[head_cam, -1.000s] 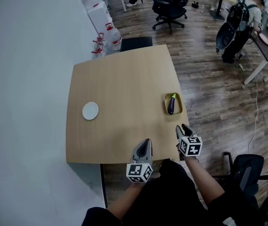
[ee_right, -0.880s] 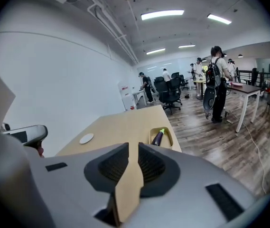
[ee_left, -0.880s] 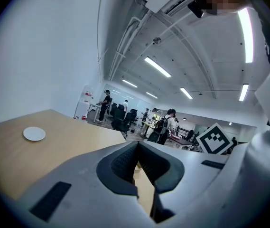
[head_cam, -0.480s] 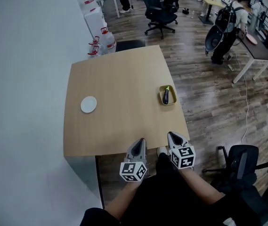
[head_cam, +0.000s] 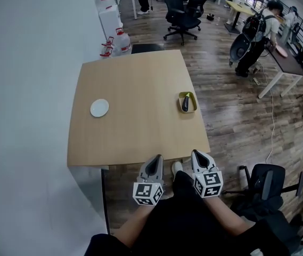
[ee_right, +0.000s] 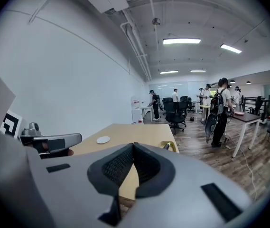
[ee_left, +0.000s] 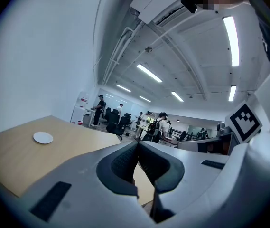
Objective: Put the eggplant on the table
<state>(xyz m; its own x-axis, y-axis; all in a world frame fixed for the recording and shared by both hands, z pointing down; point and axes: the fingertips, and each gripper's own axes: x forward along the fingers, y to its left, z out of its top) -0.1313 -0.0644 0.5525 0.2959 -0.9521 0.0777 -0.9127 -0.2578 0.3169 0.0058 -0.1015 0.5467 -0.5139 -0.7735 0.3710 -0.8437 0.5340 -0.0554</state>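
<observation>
A dark purple eggplant (head_cam: 185, 103) with a green stem lies in a small yellow tray (head_cam: 192, 96) near the right edge of the wooden table (head_cam: 140, 89). In the right gripper view the tray (ee_right: 169, 146) shows just past the jaws, far off. My left gripper (head_cam: 156, 159) and right gripper (head_cam: 196, 154) hover side by side off the table's near edge, well short of the tray. Both are shut with nothing between the pads (ee_left: 125, 163) (ee_right: 118, 165). The other gripper's body shows at the left in the right gripper view.
A white plate (head_cam: 99, 108) sits on the table's left part. A white wall runs along the left. Water bottles (head_cam: 114, 44) stand behind the table. Office chairs (head_cam: 180, 15), a person with a backpack (head_cam: 258, 33) and a black chair (head_cam: 265, 183) occupy the wooden floor.
Both grippers have drawn back from over the table's near edge to a spot in front of it. The right gripper's jaws have closed. The table appears farther off.
</observation>
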